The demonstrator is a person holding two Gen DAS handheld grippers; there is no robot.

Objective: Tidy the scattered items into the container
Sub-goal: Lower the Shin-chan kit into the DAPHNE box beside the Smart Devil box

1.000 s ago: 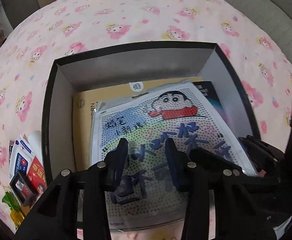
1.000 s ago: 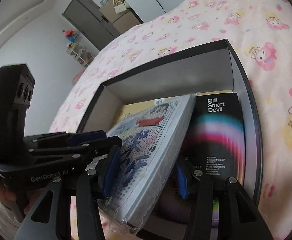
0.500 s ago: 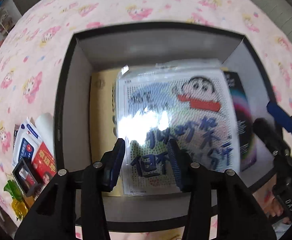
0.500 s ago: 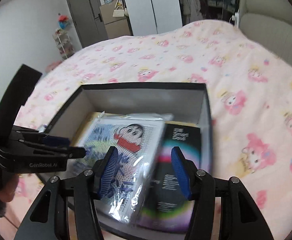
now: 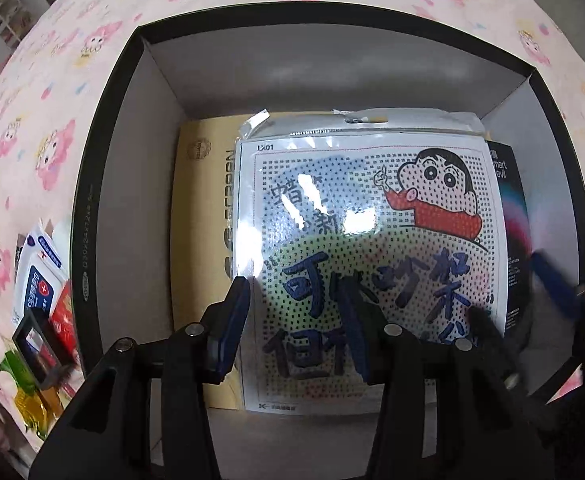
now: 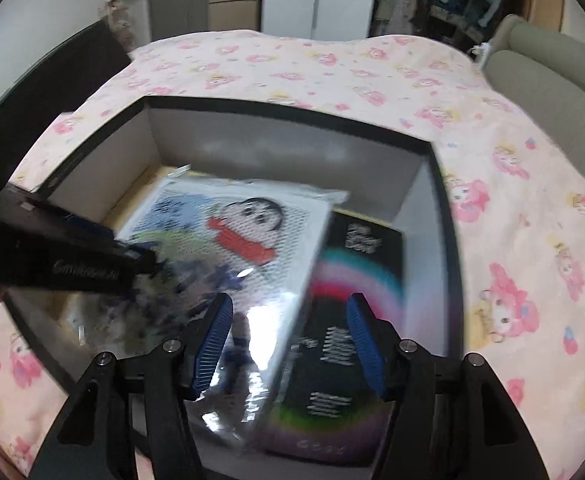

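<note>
A black cardboard box (image 5: 104,128) (image 6: 448,216) stands open on the pink bed. Inside lies a plastic-wrapped cartoon bead kit (image 5: 368,216) (image 6: 236,236), flat on a yellow package (image 5: 200,208) and a black "Smart Devil" box (image 5: 510,216) (image 6: 356,304). My left gripper (image 5: 298,320) is open and empty above the kit's near edge. My right gripper (image 6: 288,340) is open and empty above the kit and the black box. The right gripper shows blurred at the right of the left wrist view (image 5: 552,292).
Several small packets (image 5: 40,280) and a green-yellow item (image 5: 28,400) lie on the bed left of the box. A grey sofa (image 6: 540,80) stands at the far right. Wardrobes and a door are beyond the bed.
Both grippers let go of the bead kit, which now lies flat in the box. Both have lifted and pulled back; the right one is still moving.
</note>
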